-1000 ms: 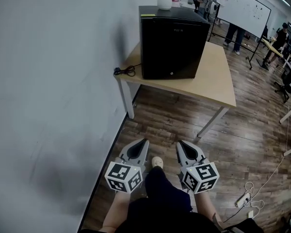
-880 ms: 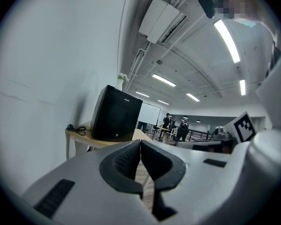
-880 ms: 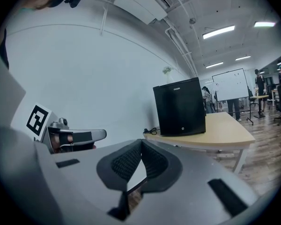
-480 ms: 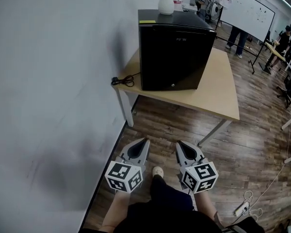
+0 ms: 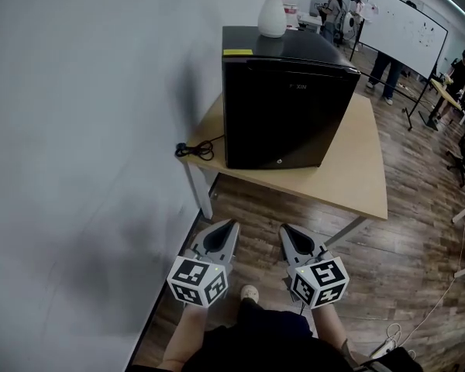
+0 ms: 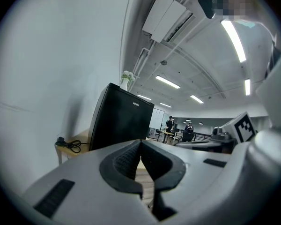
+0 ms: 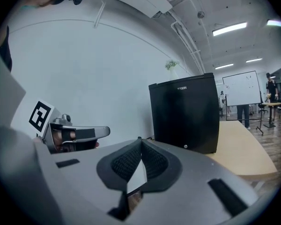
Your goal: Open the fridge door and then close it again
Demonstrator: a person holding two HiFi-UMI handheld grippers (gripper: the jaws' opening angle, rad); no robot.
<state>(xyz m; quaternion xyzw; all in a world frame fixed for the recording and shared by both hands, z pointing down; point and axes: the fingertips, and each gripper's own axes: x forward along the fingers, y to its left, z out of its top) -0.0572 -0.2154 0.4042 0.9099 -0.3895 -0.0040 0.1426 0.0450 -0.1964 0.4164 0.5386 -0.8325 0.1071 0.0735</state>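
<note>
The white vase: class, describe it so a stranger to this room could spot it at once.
Against the grey wall stands a light wooden table carrying a black mini fridge. The white vase stands on the fridge's top, toward the back. It alone there is pale and curved.

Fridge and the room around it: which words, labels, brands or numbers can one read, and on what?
No text can be read with certainty.
Brand lettering on the fridge door: too small and blurred.
Yellow label on the fridge top: no legible print.
Whiteboard: marks too small.
</note>
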